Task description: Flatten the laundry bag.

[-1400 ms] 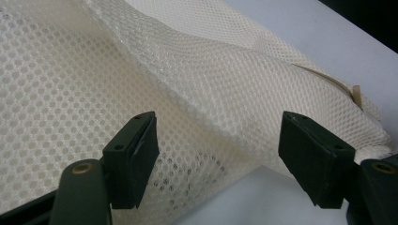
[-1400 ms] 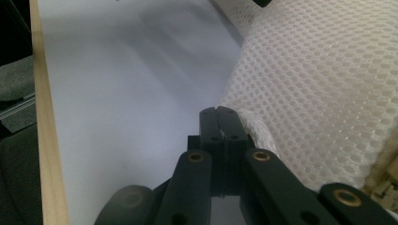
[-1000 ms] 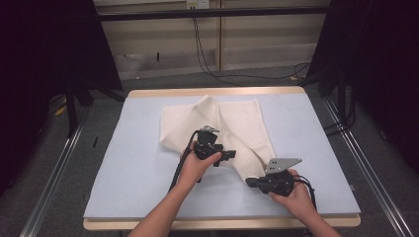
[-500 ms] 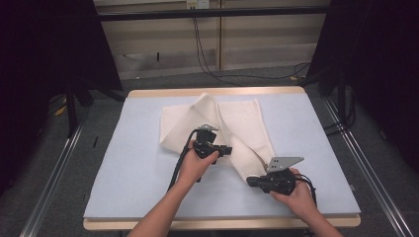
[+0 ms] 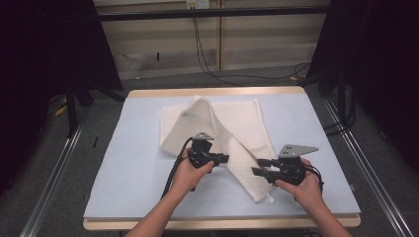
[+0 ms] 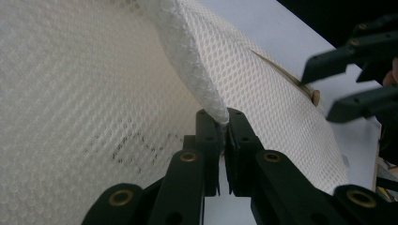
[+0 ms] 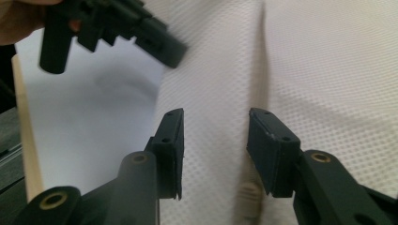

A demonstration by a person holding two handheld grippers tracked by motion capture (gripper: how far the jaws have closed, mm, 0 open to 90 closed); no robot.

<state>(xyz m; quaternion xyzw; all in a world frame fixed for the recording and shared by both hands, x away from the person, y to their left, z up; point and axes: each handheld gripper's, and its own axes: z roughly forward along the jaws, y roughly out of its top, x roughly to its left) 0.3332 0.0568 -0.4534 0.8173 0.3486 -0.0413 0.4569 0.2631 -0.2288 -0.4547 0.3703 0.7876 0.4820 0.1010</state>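
A white mesh towel (image 5: 237, 123) lies partly folded on the light blue mat (image 5: 128, 163), with one strip running diagonally toward the near right. My left gripper (image 5: 225, 158) sits at that strip's left edge. In the left gripper view it (image 6: 224, 117) is shut on a raised fold of the towel (image 6: 70, 93). My right gripper (image 5: 258, 167) hovers over the strip's near end and points left. The right gripper view shows it (image 7: 215, 126) open above the towel (image 7: 328, 70), nothing between its fingers (image 7: 171, 140). The two grippers face each other, a short gap apart.
The mat covers a wooden table (image 5: 212, 92) whose near edge (image 5: 148, 224) lies just below the hands. Bare mat stretches left (image 5: 113, 187) and right (image 5: 316, 128) of the towel. Black curtains, floor cables (image 5: 207, 54) and metal rails (image 5: 54, 177) surround the table.
The left gripper, still shut on the towel's fold, has shifted slightly toward the near edge. The right gripper has edged a little up and to the right.
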